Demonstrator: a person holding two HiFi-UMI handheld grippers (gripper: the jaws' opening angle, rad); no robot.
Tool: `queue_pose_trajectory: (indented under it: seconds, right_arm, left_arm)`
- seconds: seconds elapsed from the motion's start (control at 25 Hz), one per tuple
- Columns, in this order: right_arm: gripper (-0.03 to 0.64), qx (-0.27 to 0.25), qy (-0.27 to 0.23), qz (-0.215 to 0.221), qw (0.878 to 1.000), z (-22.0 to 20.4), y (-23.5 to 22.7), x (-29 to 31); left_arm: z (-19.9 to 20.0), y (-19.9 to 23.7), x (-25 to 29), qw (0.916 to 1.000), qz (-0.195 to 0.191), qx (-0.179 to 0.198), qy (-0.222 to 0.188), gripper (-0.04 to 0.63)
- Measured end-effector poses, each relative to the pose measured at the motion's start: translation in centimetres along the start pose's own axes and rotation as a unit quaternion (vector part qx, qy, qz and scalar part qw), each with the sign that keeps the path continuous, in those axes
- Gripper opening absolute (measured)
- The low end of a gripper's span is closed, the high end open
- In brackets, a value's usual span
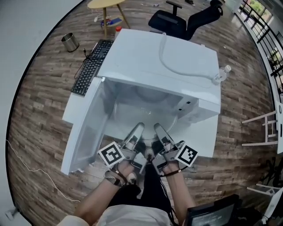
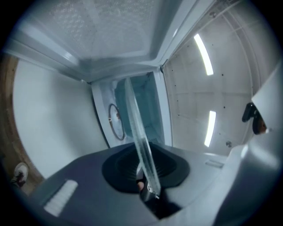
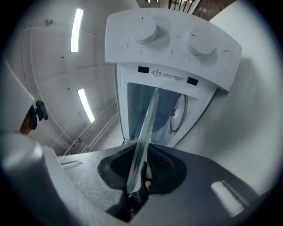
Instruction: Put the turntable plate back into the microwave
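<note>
The white microwave (image 1: 164,53) stands on a white table with its door (image 1: 84,128) swung open to the left. The clear glass turntable plate (image 1: 145,115) lies level in the mouth of the cavity. My left gripper (image 1: 137,129) and right gripper (image 1: 158,129) are side by side, each shut on the plate's near rim. In the left gripper view the plate (image 2: 136,128) runs edge-on out of the left gripper (image 2: 148,185) toward the cavity. In the right gripper view the plate (image 3: 145,137) leaves the right gripper (image 3: 135,185) the same way, below the two-knob control panel (image 3: 177,39).
A black keyboard (image 1: 92,66) lies on the table left of the microwave. A white hose (image 1: 177,66) rests on the microwave's top, with a bottle (image 1: 223,70) at its right. A metal bin (image 1: 70,42), a yellow stool (image 1: 106,4) and an office chair (image 1: 177,20) stand behind.
</note>
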State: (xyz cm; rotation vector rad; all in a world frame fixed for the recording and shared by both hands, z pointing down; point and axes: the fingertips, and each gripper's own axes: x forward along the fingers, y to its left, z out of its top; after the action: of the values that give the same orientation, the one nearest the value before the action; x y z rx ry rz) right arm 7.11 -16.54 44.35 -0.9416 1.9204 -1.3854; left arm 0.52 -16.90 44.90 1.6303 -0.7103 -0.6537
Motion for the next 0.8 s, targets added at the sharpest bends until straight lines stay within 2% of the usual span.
queue_pose_trajectory:
  seconds: [0.32, 0.44, 0.52, 0.64, 0.8]
  right_arm:
    - [0.064, -0.007, 0.011, -0.016, 1.0, 1.0, -1.6, 2.1]
    - [0.066, -0.007, 0.014, -0.022, 1.0, 0.9, -2.3, 2.3]
    - [0.067, -0.007, 0.017, -0.026, 0.999, 0.8, -2.9, 2.4]
    - [0.071, -0.014, 0.024, -0.026, 0.999, 0.7, -3.2, 2.5]
    - [0.071, -0.007, 0.027, -0.031, 0.999, 0.8, -3.8, 2.7]
  left_arm:
    - [1.5, 1.4, 1.9, 0.9998, 0.01, 0.017, 0.0, 0.069]
    - [1.6, 1.8, 2.2, 0.9999, 0.007, 0.01, -0.001, 0.069]
    - [1.7, 2.5, 2.1, 0.9996, 0.014, 0.024, 0.003, 0.069]
    - [1.6, 2.8, 2.2, 0.9998, 0.013, 0.016, 0.003, 0.072]
    - [1.8, 3.4, 2.4, 0.9994, 0.02, 0.027, 0.002, 0.072]
